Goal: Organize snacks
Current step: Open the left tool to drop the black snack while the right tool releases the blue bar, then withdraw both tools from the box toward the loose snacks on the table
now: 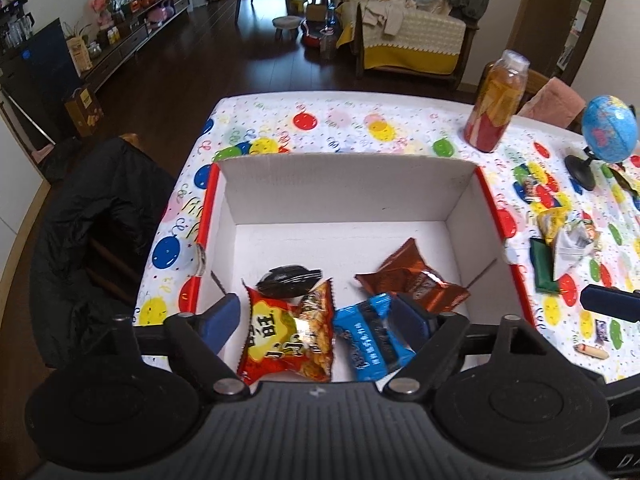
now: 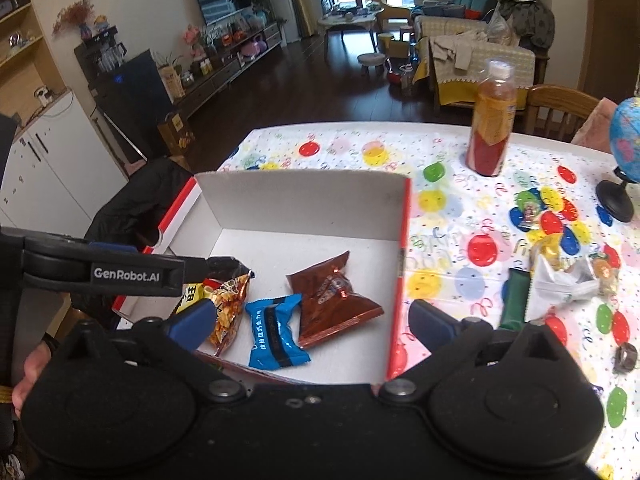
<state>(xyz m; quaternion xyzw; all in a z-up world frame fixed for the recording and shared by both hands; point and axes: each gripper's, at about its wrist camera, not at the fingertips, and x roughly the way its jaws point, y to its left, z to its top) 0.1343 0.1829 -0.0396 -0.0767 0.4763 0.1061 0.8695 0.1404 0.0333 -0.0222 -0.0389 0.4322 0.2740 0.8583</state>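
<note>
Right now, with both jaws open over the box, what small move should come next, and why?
Probably swing the right gripper right toward the green packet on the tablecloth. Four snacks already lie in the box, both jaws are open and hold nothing, and that packet is the nearest loose snack.

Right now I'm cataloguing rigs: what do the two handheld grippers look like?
Both are matte black plastic with round hinge discs, silver pivot bolts and blue finger pads. The left gripper carries white "GenRobot.AI" lettering on its side; the right gripper looks the same build.
</note>
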